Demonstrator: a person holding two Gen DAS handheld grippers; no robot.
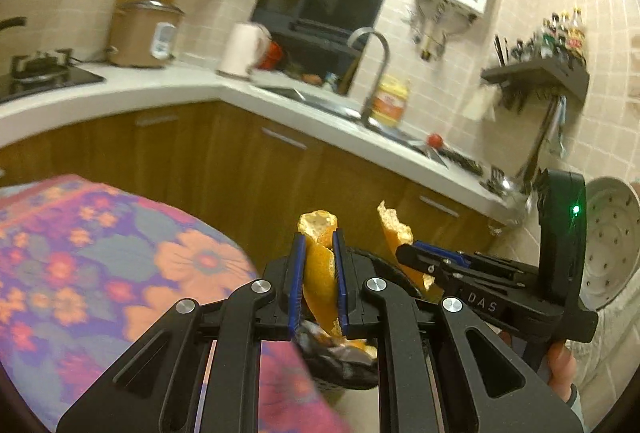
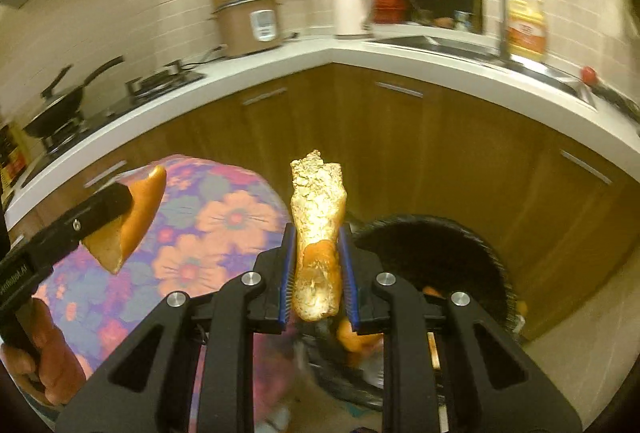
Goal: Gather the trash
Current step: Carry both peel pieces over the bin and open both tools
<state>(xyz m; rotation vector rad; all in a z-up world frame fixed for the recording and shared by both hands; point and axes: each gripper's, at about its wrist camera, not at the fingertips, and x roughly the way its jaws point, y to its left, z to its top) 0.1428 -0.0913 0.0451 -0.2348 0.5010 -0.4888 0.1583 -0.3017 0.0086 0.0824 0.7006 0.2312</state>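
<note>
My left gripper (image 1: 319, 245) is shut on a curled strip of orange peel (image 1: 320, 265) that stands up between its blue pads. Below it, part of a black trash bin (image 1: 344, 361) with a dark liner shows. My right gripper (image 2: 317, 233) is shut on a second piece of orange peel (image 2: 318, 225), pale pith side up. It hangs beside the rim of the black bin (image 2: 460, 233), which holds some orange scraps. Each gripper also shows in the other view: the right gripper (image 1: 408, 253) with its peel (image 1: 394, 229), and the left gripper (image 2: 116, 205) with its peel (image 2: 138, 213).
A table under a floral cloth (image 1: 100, 253) (image 2: 208, 229) stands left of the bin. Wooden cabinets (image 2: 420, 153) under a white L-shaped counter (image 2: 320, 53) run behind. On the counter are a rice cooker (image 2: 248, 25), a stove with a pan (image 2: 60, 105) and a sink with a faucet (image 1: 374, 73).
</note>
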